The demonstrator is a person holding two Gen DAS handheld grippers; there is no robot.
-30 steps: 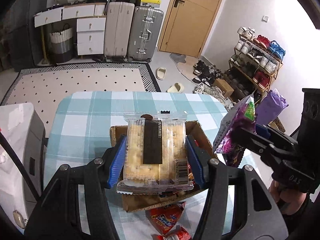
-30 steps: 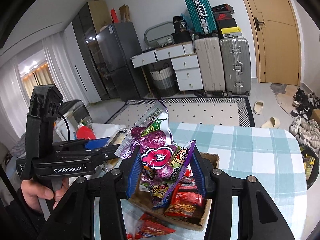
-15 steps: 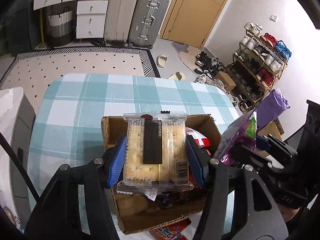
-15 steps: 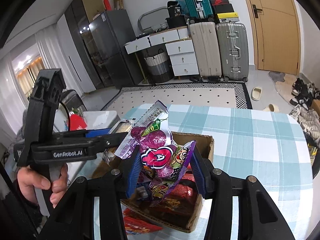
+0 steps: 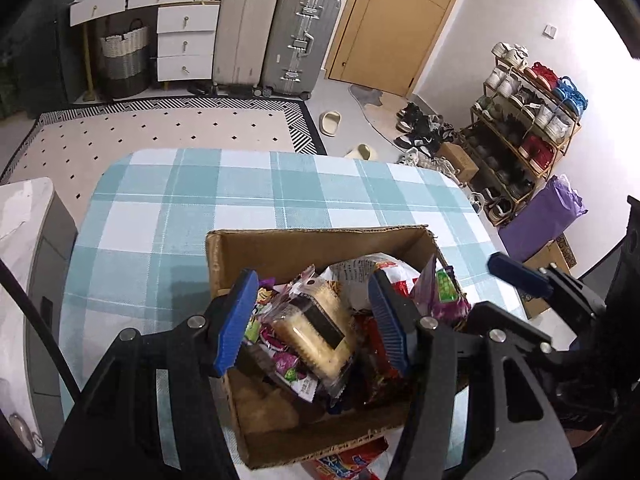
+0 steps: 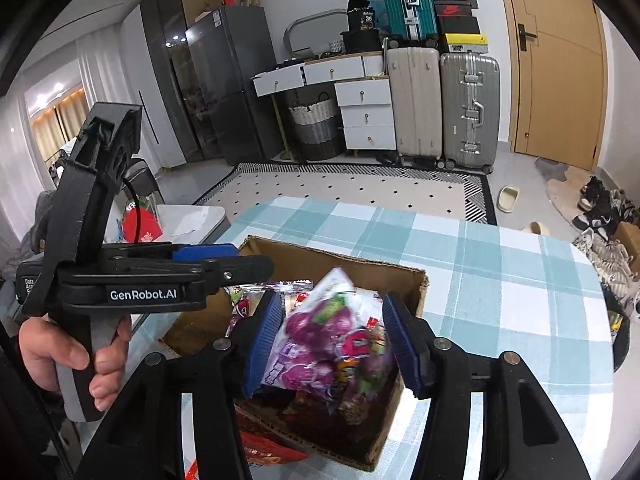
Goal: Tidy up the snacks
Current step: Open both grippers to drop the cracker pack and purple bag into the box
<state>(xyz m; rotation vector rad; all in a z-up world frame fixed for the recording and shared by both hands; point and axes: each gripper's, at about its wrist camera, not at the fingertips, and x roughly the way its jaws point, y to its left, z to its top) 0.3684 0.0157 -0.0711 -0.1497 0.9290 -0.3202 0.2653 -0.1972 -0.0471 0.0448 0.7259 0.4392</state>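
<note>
Both tongs hang over the cardboard box [image 5: 280, 248] on the checked table [image 5: 240, 188], each w/ a snack just let go.

Left gripper [image 5: 312, 320]: jaws apart, cracker pack [image 5: 312, 328] lies tilted in the box betw. them on top of other packets. Pads don't seem to press it, gaps show on both sides, so released. Right gripper [image 6: 330, 340]: jaws have just been opening; purple candy bag [image 6: 320, 340] sits betw. them, blurred, looks to be dropping onto the pile. Left pad may brush it, can't tell for sure; no grip, I'd say.

Handling, as a guess: the cracker pack is light, stiffish tray inside clear wrap, contents brittle, so squeeze gently across the short sides, not the flat face. Wrap is slick, so it may slide if pinched at the sealed end only. The candy bag is soft, puffy, crinkly foil; it deforms under the pads, best taken mid-body or by the top seam. Both weigh little.

Box already looks near full, packets heaped and tilted. A red packet [image 5: 348, 462] lies on the table just outside the near wall, so the job isn't done yet.
</note>
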